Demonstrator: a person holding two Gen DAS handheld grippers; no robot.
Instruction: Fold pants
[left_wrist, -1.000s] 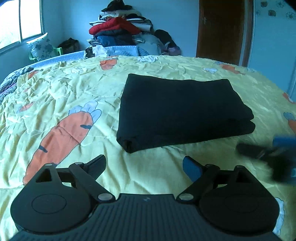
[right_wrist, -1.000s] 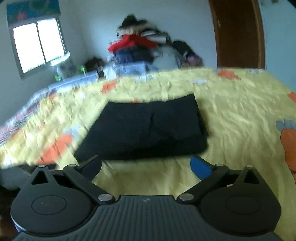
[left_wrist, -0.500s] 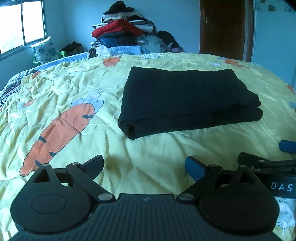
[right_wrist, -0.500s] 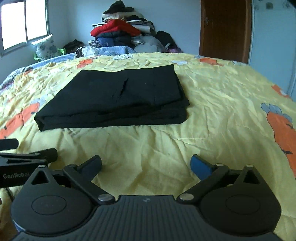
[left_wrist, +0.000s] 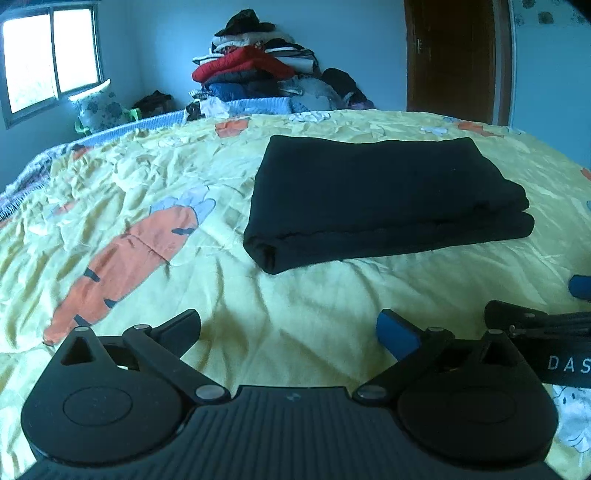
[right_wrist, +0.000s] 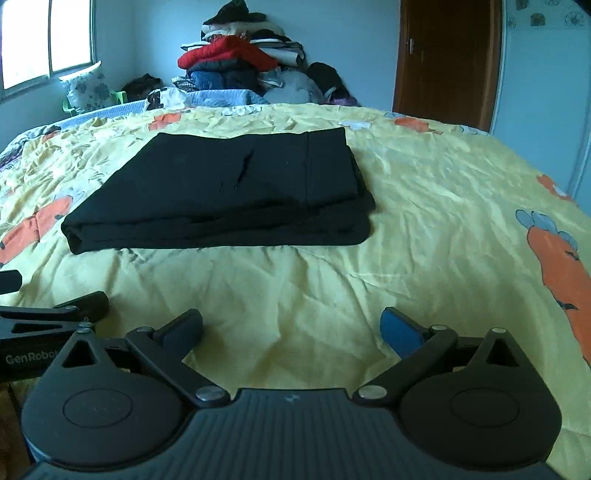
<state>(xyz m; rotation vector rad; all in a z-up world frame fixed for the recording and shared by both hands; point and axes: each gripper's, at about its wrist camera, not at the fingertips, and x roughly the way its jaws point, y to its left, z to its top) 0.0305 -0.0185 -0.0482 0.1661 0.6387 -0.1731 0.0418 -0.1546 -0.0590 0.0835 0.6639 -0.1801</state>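
The black pants (left_wrist: 384, 195) lie folded into a flat rectangle on the bed (left_wrist: 295, 295), on a yellow cover printed with orange carrots (left_wrist: 129, 254). In the left wrist view the rounded fold faces the camera at the near left corner, and two stacked layers show along the near right edge. In the right wrist view the same bundle (right_wrist: 229, 192) sits left of centre, with a seam line running across its top layer and a small crease near the middle.

The left hand-held gripper (left_wrist: 288, 328) hangs low over the cover, near the pants but not touching them. Its jaws have just been opening and now stand wide, with nothing but bare cover between them. The right hand-held gripper (right_wrist: 291, 328) is likewise low over the cover, near the pants without touching them, jaws spread wide and empty. Each tool shows at the edge of the other's view: the right one enters from the right in the left wrist view (left_wrist: 535, 325), the left one from the left in the right wrist view (right_wrist: 48, 314), so the two sit side by side.

Beyond the bed a pile of clothes (left_wrist: 258, 74) rises against the far wall. A window (left_wrist: 48, 59) is at the left and a brown door (left_wrist: 450, 55) at the right.
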